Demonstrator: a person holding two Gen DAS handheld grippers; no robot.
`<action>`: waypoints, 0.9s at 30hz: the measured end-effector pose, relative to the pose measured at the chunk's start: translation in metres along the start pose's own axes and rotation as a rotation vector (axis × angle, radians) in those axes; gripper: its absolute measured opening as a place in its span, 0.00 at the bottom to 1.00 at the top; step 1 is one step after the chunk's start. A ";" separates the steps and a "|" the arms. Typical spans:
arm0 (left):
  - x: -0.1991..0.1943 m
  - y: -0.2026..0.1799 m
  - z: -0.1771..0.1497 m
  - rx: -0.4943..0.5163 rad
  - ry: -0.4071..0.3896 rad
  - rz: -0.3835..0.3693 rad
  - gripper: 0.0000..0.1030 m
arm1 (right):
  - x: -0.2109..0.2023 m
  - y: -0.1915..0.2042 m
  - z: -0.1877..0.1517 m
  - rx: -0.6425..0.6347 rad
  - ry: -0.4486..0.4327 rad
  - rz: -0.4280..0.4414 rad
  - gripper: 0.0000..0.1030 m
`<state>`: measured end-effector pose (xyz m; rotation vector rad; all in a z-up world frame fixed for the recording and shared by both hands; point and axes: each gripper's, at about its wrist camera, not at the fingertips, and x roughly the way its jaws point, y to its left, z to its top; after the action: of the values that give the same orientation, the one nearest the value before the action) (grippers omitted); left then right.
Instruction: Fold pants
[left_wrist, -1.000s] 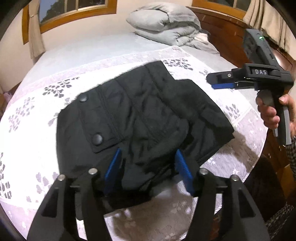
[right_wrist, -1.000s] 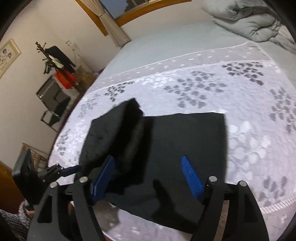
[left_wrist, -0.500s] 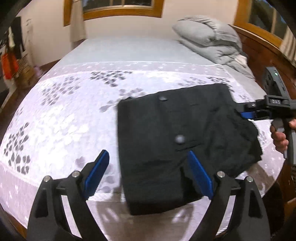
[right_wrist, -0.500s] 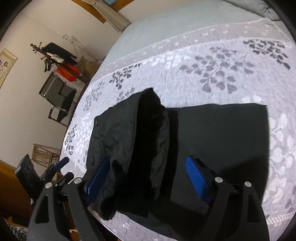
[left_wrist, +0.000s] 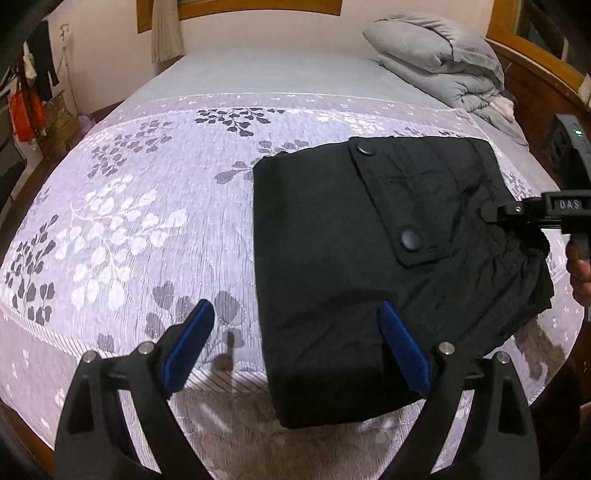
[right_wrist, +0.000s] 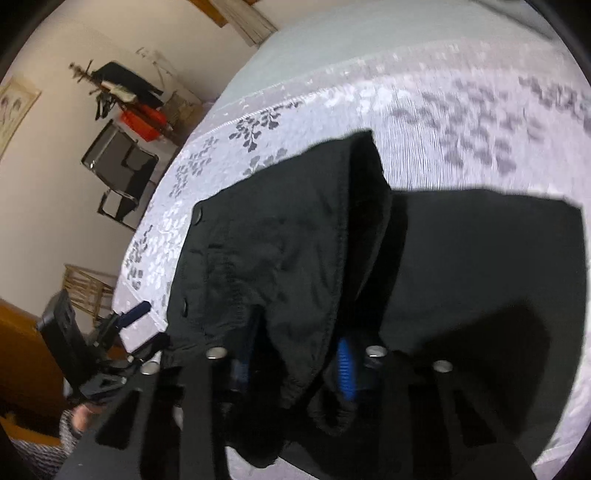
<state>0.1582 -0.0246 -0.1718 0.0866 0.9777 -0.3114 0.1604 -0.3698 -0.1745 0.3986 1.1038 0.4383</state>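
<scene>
The black pants (left_wrist: 369, 266) lie folded in a thick rectangle on the bed, with a buttoned pocket flap on top. My left gripper (left_wrist: 295, 343) is open and empty, hovering over the pants' near left edge. My right gripper (right_wrist: 295, 358) is closing on a bunched fold at the waistband end of the pants (right_wrist: 280, 258) and lifts it slightly; cloth sits between its blue pads. In the left wrist view the right gripper (left_wrist: 495, 216) reaches into the pants' right edge. In the right wrist view the left gripper (right_wrist: 136, 317) shows at the far left.
The bed has a white bedspread (left_wrist: 147, 221) with leaf prints. A folded grey duvet (left_wrist: 436, 70) lies at the headboard end. A wooden bed frame (left_wrist: 535, 85) runs along the right. A chair (right_wrist: 122, 173) and coat rack stand by the wall.
My left gripper let go of the pants and drew back to the left. My right gripper moved in onto the right edge of the pants and narrowed on the cloth.
</scene>
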 end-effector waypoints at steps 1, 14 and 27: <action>-0.001 0.001 -0.001 -0.003 0.003 -0.001 0.88 | -0.003 0.005 -0.001 -0.021 -0.011 -0.019 0.25; 0.001 0.002 0.006 -0.050 0.033 -0.027 0.88 | -0.045 0.062 -0.012 -0.254 -0.128 -0.184 0.19; -0.008 -0.021 0.024 -0.013 0.009 -0.026 0.88 | -0.096 0.042 -0.020 -0.215 -0.205 -0.157 0.18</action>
<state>0.1675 -0.0476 -0.1505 0.0638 0.9906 -0.3292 0.0999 -0.3833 -0.0878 0.1612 0.8716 0.3641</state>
